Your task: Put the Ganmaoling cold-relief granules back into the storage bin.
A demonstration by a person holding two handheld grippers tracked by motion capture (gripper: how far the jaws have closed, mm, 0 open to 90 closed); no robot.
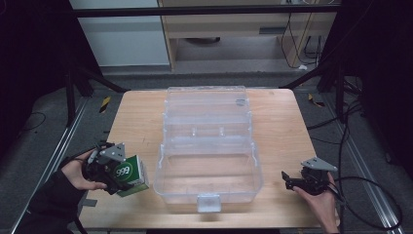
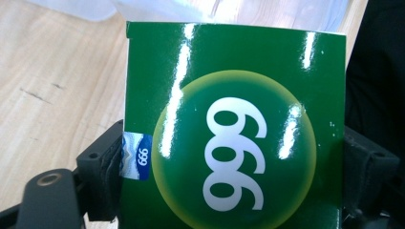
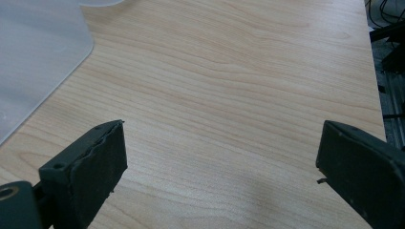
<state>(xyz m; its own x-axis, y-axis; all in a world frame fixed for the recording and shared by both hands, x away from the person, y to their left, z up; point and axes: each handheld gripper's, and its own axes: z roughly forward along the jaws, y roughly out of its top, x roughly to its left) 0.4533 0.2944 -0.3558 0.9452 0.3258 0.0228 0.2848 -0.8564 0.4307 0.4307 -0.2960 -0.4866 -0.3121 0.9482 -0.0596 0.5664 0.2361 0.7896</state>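
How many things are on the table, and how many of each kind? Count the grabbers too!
Green box with 666 on it, held in the left gripper: 1
Clear plastic case, lid open: 1
Grippers, left and right gripper: 2
Total: 4
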